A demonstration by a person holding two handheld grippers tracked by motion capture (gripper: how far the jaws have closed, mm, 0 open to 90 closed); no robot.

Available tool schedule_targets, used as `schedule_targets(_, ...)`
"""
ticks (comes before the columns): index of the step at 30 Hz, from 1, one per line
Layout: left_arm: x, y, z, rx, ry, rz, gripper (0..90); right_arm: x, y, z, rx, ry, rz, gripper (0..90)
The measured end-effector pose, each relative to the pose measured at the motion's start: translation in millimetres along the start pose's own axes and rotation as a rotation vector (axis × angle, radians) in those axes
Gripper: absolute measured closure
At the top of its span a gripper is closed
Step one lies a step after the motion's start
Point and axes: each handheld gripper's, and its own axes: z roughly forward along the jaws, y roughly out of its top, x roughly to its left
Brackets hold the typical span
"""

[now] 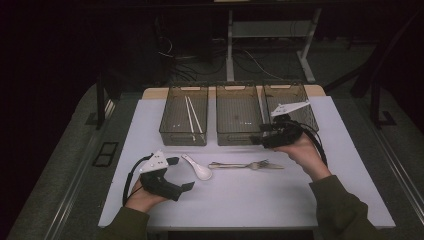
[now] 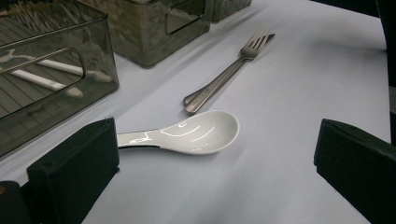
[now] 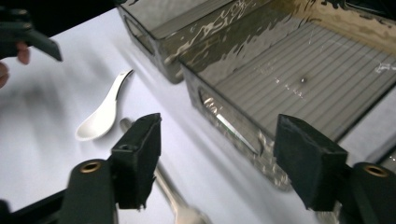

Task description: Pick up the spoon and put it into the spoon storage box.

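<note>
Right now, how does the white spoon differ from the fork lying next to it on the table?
The spoon is glossy white, like ceramic; the fork is grey metal. The spoon is short with a broad, deep bowl; the fork is longer and slim, ending in tines. The spoon lies nearer the left hand-held gripper, the fork nearer the right hand-held gripper. Both lie flat on the white table, outside the bins.

White worktop (image 1: 150,130) with bins and cutlery.
Three smoky clear bins (image 1: 239,121) stand in a row along the far edge. Nearer, a white ceramic spoon (image 1: 197,167) lies just left of a metal fork (image 1: 245,165) resting flat.
</note>
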Motion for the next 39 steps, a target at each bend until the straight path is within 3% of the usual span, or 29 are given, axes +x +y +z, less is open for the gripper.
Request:
schedule_targets(7, -0.1, 0.6, 0.4, -0.007, 0.001, 0.0, 0.0, 4.8, -28.3, -17.1, -0.028, -0.044, -0.027, 26.4)
schedule_targets(10, 0.0, 0.1, 0.3, -0.001, 0.0, 0.005, 0.0, 4.4, -39.3, -23.7, -0.025, -0.039, -0.015, 23.9)
schedule_targets(15, -0.2, 0.8, -0.2, -0.005, -0.003, 0.008, 0.0, 6.0, -63.0, -39.1, -0.07, -0.063, 0.021, 18.8)
schedule_targets(20, -0.6, 1.0, -0.6, -0.004, -0.003, 0.01, 0.0, 10.9, -85.7, -53.2, -0.094, -0.097, 0.002, 18.4)
schedule_targets(26, -0.9, 1.3, 0.1, -0.001, -0.001, 0.008, 0.0, 13.8, -109.0, -65.1, -0.142, -0.108, 0.022, 18.4)
schedule_targets(39, 2.0, 7.1, 2.6, 0.018, 0.009, 0.025, 3.4, 25.1, -147.3, -66.3, -0.058, -0.174, 0.01, 18.1)
